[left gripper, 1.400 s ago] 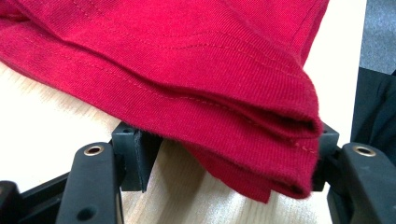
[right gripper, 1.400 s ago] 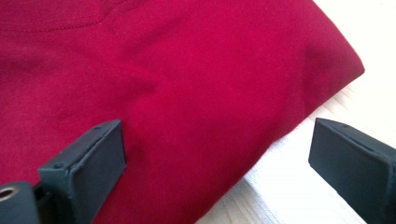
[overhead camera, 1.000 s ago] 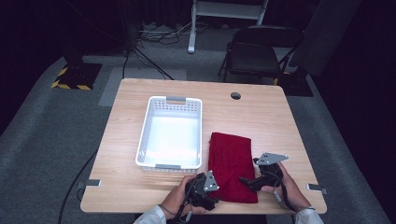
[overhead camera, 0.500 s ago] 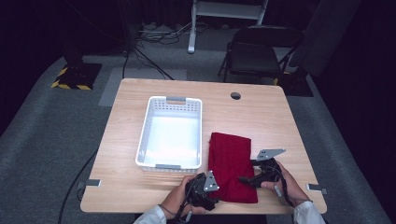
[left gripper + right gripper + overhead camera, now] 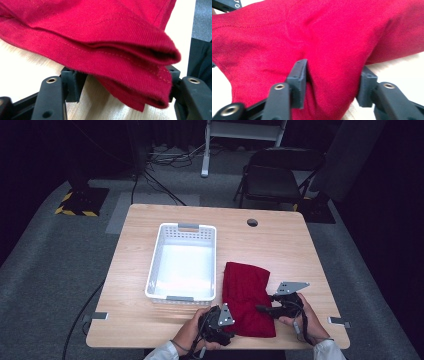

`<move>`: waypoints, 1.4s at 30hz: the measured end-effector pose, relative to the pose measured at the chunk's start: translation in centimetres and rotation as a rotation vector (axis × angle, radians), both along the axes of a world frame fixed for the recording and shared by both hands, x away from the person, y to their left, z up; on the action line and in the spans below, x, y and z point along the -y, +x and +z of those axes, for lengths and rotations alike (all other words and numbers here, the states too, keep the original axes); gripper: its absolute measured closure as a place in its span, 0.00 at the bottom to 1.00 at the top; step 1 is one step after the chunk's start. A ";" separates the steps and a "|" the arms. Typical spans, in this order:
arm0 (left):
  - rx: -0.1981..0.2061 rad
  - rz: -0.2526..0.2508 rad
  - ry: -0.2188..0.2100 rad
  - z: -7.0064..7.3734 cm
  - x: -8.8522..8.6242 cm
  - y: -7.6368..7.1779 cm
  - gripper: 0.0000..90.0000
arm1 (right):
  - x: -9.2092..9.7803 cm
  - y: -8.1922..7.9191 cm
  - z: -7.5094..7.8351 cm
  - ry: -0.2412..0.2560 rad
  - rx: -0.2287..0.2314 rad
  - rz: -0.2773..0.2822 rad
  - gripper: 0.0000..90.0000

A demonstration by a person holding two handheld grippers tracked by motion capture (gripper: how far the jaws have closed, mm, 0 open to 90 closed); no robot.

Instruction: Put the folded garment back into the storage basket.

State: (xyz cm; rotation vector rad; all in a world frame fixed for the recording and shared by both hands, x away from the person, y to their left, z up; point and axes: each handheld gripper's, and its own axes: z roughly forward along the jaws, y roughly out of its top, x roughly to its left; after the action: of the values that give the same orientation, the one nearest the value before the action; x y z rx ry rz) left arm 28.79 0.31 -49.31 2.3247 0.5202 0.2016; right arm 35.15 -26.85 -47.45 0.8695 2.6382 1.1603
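1. 2 grippers work a folded red cloth [image 5: 247, 297] lying on the table [image 5: 280, 245] just right of an empty white basket [image 5: 183, 262].
2. Left gripper [image 5: 120, 82]: jaws spread around the cloth's near corner, not clamped.
3. Right gripper [image 5: 332, 82]: jaws apart, a bunched fold between them.
4. Judgement: grasping step; next, both must close before lifting, likely toward the basket.

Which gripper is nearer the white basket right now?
Left. The left gripper sits just below the white basket's near rim, at the red cloth's corner; the right gripper is across the cloth, farther off.
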 end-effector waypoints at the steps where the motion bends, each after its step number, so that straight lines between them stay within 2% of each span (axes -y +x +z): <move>1: 0.001 0.007 -0.001 0.0 0.0 0.0 0.43 | -0.1 -0.1 0.1 -0.005 0.010 -0.002 0.62; 6: 0.024 0.036 -0.004 0.1 0.0 -0.1 0.51 | -0.4 -0.7 0.6 -0.027 0.062 -0.014 0.67; 8: 0.038 0.045 0.000 0.1 0.1 -0.2 0.55 | -0.3 -0.8 0.7 -0.024 0.061 -0.024 0.68; 17: 0.054 0.035 0.006 0.7 0.0 0.0 0.66 | -0.2 -1.0 1.1 -0.011 0.078 -0.035 0.70; 24: 0.074 0.013 0.022 1.2 0.2 0.1 0.70 | -0.1 -1.1 1.4 -0.001 0.079 -0.033 0.72; 30: 0.073 0.015 0.009 1.8 0.3 0.5 0.70 | 0.5 -1.2 1.9 0.018 0.089 -0.054 0.72; 42: 0.088 0.006 -0.012 3.1 0.5 1.1 0.73 | 1.0 -1.2 2.9 0.019 0.120 -0.078 0.72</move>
State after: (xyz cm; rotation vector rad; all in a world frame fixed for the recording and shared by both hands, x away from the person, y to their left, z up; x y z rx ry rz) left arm 29.91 -0.21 -46.23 2.2915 0.4838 0.3014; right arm 33.94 -27.84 -44.60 0.8694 2.4793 1.1811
